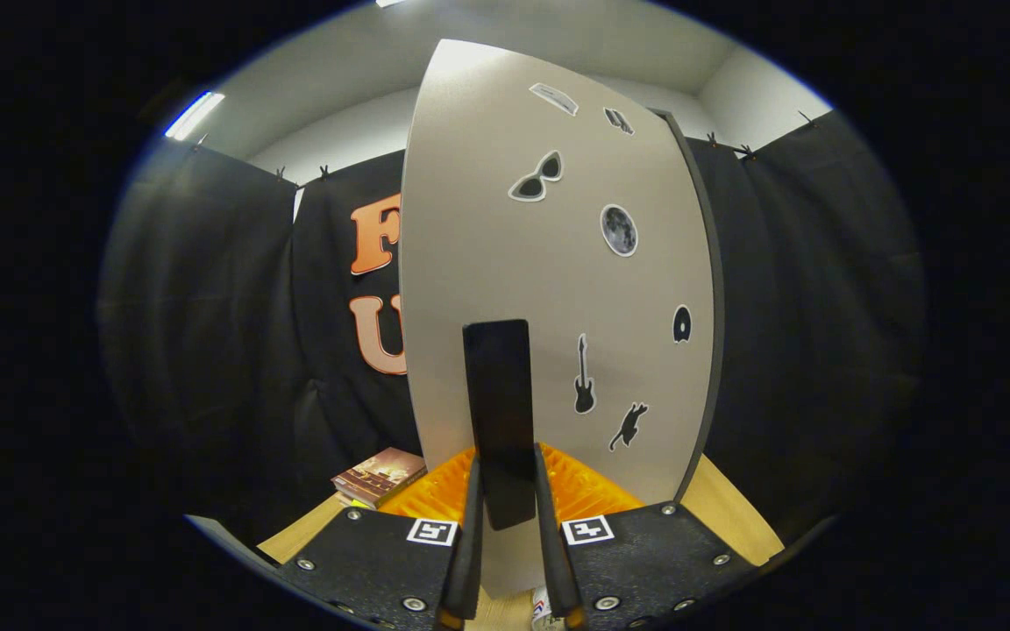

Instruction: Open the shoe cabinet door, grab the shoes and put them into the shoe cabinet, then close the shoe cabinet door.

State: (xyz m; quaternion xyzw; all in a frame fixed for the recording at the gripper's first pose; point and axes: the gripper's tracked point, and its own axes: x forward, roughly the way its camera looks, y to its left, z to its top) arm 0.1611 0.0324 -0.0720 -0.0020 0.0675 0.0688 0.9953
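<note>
The shoe cabinet door [558,289] is a tall pale grey panel with several small black stickers, and it stands upright right in front of me. A dark edge runs down its right side. A black vertical handle [496,394] sticks out from the door's lower middle. My gripper [509,508] is shut on the lower end of this handle, with one finger [470,535] pressed on its left side and the other on its right.
A small stack of books [380,475] lies on the wooden tabletop [729,517] to the left of the door's foot. Black cloth walls [207,333] stand close behind and on both sides of the door.
</note>
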